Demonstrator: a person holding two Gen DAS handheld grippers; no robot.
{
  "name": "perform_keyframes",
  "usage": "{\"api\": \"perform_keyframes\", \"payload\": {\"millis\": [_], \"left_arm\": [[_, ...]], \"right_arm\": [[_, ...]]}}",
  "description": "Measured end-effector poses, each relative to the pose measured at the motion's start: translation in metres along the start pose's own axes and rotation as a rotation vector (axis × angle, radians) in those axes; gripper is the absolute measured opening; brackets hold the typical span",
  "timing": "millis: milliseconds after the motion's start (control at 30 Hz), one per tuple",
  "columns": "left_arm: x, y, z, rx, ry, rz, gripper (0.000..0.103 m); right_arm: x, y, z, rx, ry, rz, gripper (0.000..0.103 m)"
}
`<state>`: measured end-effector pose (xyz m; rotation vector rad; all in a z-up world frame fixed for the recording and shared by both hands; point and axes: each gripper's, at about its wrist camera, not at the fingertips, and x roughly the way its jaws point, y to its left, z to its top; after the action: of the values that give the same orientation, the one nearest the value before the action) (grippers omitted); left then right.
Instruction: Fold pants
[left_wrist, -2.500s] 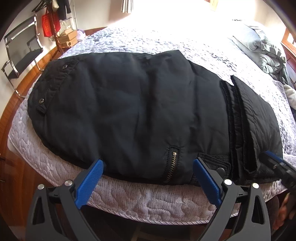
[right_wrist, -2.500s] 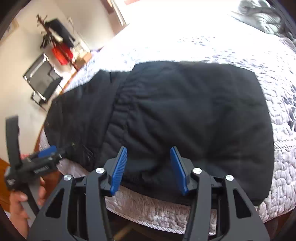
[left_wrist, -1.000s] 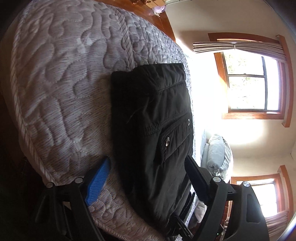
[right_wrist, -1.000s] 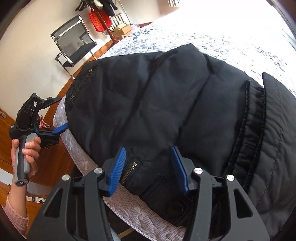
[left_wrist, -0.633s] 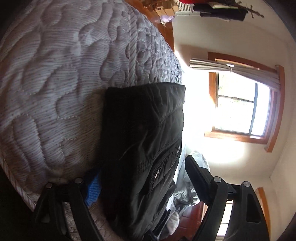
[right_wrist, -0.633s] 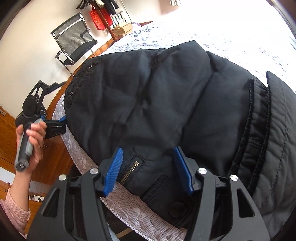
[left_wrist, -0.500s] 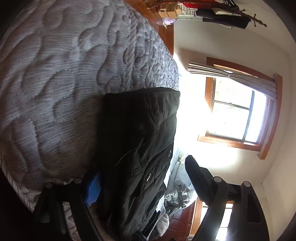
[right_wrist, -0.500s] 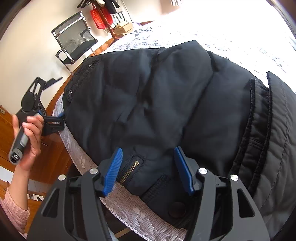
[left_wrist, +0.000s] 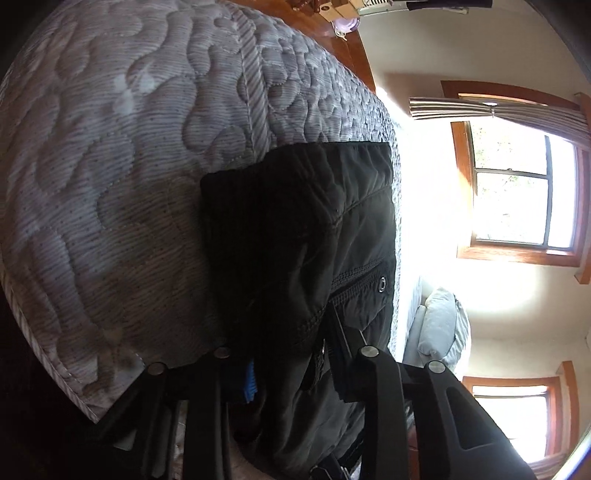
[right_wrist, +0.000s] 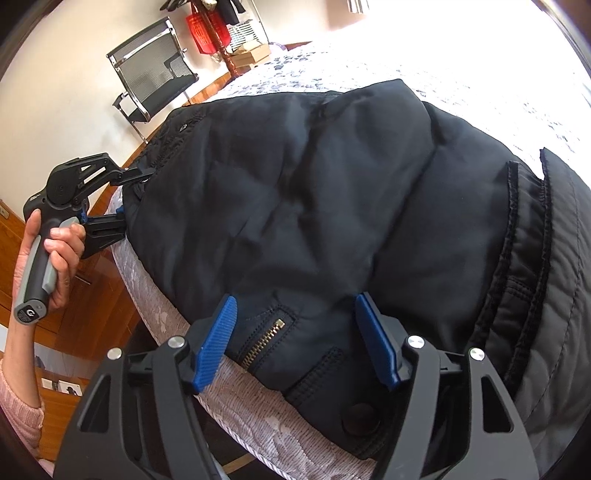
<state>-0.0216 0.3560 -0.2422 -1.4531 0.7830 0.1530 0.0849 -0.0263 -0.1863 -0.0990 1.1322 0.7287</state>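
Note:
Black padded pants (right_wrist: 332, 206) lie partly folded across the quilted bed (right_wrist: 258, 417). In the left wrist view the pants' waist end (left_wrist: 314, 258) fills the space between my fingers. My left gripper (left_wrist: 291, 354) is turned on its side and shut on the waistband edge; it also shows in the right wrist view (right_wrist: 129, 195) at the pants' left end. My right gripper (right_wrist: 299, 339) is open, its blue pads straddling the zip pocket (right_wrist: 262, 343) at the near edge without pinching it.
A black mesh chair (right_wrist: 155, 74) and a red basket (right_wrist: 207, 29) stand by the far wall. Wooden bed frame (right_wrist: 85, 306) lies below the left hand. A grey pillow (left_wrist: 436, 332) and windows (left_wrist: 517, 199) lie beyond the pants.
My left gripper went to the pants' left end, rolled on its side and closed on the waistband. My right gripper moved left along the near edge to the zip pocket, staying open.

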Motion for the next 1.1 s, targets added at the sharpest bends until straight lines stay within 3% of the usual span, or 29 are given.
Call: {"api": "perform_keyframes", "payload": {"millis": [33,167,300,433,600,767,1000,1100], "left_arm": [[-0.001,-0.007,-0.002,0.015,-0.011,-0.007,0.025],[-0.008,-0.059,-0.015,0.248,-0.048,0.014,0.022],[-0.008,-0.106,-0.039,0.413,-0.040,-0.025,0.022],[0.006,-0.149,-0.069,0.571,-0.015,-0.050,0.024],[0.021,-0.185,-0.132,0.800,0.051,-0.054,0.030],[0.049,-0.195,-0.203,1.005,0.202,-0.027,0.034],[0.107,-0.162,-0.275,1.243,0.406,0.160,0.046],[0.116,-0.157,-0.294,1.334,0.410,0.218,0.052]], "right_arm": [[0.000,0.000,0.000,0.001,-0.002,0.002,0.067],[-0.002,-0.004,-0.002,0.010,-0.008,0.008,0.067],[-0.011,-0.011,-0.003,0.038,-0.023,0.024,0.065],[-0.033,-0.022,-0.006,0.076,-0.069,0.032,0.064],[-0.073,-0.046,-0.012,0.135,-0.162,0.015,0.064],[-0.101,-0.084,-0.025,0.217,-0.213,-0.052,0.064],[-0.119,-0.143,-0.055,0.404,-0.233,-0.072,0.065],[-0.126,-0.152,-0.061,0.415,-0.239,-0.097,0.069]]}}
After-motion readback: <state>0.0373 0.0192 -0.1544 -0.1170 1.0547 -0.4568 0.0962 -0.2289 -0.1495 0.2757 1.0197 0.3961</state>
